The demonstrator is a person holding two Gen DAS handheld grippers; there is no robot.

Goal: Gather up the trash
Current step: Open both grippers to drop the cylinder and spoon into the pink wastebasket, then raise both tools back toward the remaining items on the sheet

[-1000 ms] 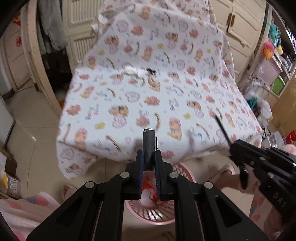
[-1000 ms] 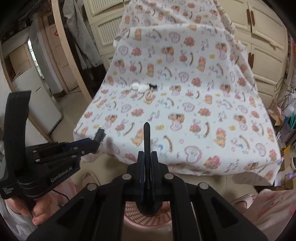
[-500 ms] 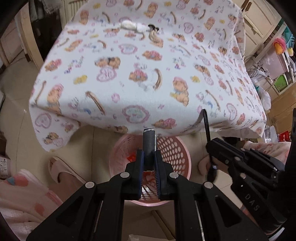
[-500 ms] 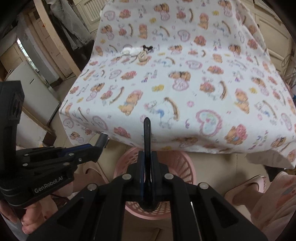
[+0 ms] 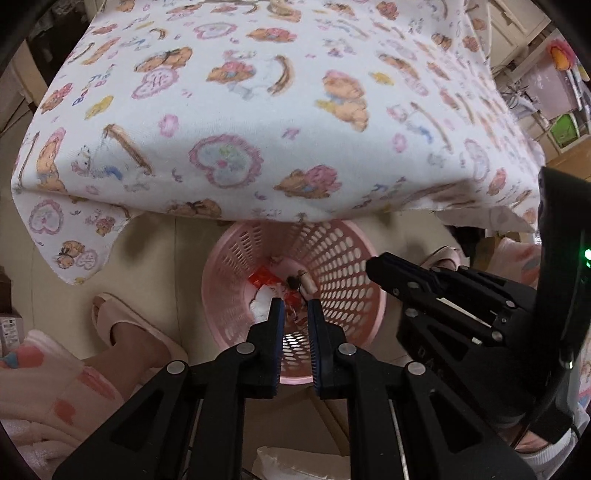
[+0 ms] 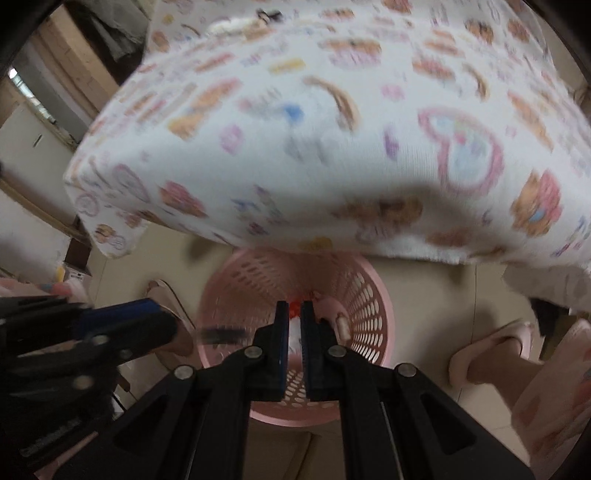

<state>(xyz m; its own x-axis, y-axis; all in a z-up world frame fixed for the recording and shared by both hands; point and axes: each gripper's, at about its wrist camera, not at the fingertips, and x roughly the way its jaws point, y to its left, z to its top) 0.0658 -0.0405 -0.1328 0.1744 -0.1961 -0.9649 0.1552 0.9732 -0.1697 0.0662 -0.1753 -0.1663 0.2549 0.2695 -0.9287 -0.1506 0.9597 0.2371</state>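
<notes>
Hovering over the pink basket [image 5: 221, 258], both claws are pointing steeply down at it. The left claw [image 5: 294, 306] is sitting almost pressed together, only a thin slit showing, nothing between the pads. The right claw [image 6: 294, 308] is sitting the same way, pads nearly touching, nothing pinched. In the left wrist view the right claw [image 5: 369, 264] is poking in from the right over the basket rim.

The basket is standing on the floor, partly tucked under the edge of the bench, which a cartoon-print cloth [image 5: 258, 110] is covering. Trash is lying at the basket bottom: a red wrapper [image 5: 262, 277], a white tissue [image 5: 264, 301] and a small beige piece [image 5: 308, 282] beside a dark bit. A white scrap [image 6: 236, 24] is lying on the far end of the bench, blurred. A black streak near the left claw's tip in the right wrist view is too blurred to tell.

A person's slippered foot [image 5: 125, 325] is standing left of the basket, another [image 6: 491, 347] right of it.
</notes>
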